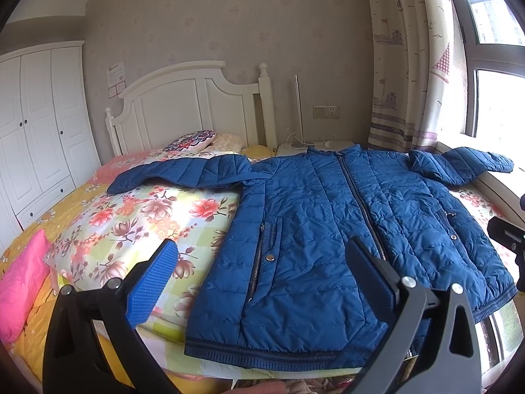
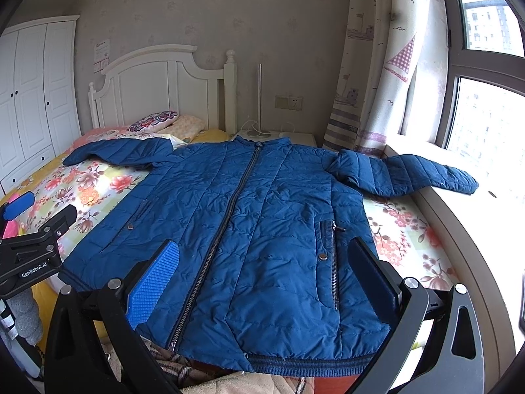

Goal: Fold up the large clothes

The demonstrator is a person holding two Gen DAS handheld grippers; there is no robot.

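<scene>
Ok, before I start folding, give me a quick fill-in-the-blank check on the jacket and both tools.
1. The blue jacket lies front up with its zipper ____.
2. Both the left tool and the right tool are ____, holding nothing.
3. The jacket's far sleeve reaches onto the ____ by the curtain.

Missing words: closed; open; windowsill

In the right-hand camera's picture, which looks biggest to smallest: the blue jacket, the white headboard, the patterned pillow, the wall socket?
1. Blue jacket, though nearness to the camera swells it.
2. White headboard.
3. Patterned pillow.
4. Wall socket, though it is farthest away.
</scene>
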